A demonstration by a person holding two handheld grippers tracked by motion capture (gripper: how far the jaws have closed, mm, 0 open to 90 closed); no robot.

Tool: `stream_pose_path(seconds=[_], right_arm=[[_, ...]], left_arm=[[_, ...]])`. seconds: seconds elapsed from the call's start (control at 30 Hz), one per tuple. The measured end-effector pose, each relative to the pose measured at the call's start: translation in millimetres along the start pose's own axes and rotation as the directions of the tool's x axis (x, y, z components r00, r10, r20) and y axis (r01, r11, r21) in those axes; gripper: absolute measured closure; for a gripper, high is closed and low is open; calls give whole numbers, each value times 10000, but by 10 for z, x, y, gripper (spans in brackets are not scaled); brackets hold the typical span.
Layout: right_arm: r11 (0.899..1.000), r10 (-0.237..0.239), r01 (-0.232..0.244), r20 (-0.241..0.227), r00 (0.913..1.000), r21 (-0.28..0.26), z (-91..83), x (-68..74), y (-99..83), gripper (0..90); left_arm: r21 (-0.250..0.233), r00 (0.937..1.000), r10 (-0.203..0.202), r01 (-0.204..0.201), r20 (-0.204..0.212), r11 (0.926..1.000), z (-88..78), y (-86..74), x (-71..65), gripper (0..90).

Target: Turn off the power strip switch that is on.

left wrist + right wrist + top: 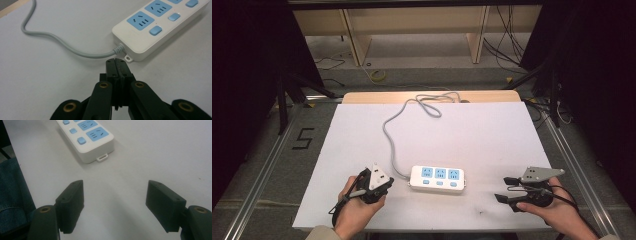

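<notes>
A white power strip [438, 178] with three blue sockets and three blue switches lies near the table's front middle. Its grey cable [393, 125] curls away toward the far edge. My left gripper [388, 181] rests just left of the strip's cable end, jaws shut with nothing between them. In the left gripper view the closed gripper [116, 61] sits just short of the cable's strain relief [118, 48] on the power strip [155, 27]. My right gripper [505, 188] stands open right of the strip, pointing at it. In the right gripper view the power strip [86, 138] lies ahead of the open gripper [115, 187].
The white table top [472, 135] sits on a wooden board [427, 96]. Metal frame rails [262, 170] run along both sides. Loose cables [507, 45] lie on the floor beyond the table. A blue denim leg [12, 195] shows at the left of the right gripper view.
</notes>
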State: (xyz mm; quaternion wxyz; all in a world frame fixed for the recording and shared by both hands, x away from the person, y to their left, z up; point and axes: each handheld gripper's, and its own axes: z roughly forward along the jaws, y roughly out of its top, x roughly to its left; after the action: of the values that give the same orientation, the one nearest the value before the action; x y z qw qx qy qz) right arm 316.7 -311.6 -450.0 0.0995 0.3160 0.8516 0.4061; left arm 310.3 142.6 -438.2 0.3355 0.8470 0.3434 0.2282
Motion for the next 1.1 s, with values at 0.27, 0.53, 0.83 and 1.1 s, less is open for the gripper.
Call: stream_pose_path(seconds=[0.27, 0.53, 0.83, 1.1], right_arm=[[10000, -8, 8, -2, 10000, -19, -1, -6, 1, 311], [10000, -15, 15, 11, 10000, -29, -2, 0, 4, 311], [10000, -1, 1, -14, 10000, 19, 1, -2, 2, 311], [10000, -3, 3, -6, 10000, 16, 0, -5, 1, 311]], left_arm=[[70, 9998, 161, -162, 138, 9998, 83, 93, -56, 900], [132, 9995, 157, -160, 273, 9998, 139, 138, -74, 900], [184, 9979, 414, -423, 498, 9989, 228, 240, -129, 900], [163, 9963, 455, -468, 733, 9988, 272, 280, -152, 900]])
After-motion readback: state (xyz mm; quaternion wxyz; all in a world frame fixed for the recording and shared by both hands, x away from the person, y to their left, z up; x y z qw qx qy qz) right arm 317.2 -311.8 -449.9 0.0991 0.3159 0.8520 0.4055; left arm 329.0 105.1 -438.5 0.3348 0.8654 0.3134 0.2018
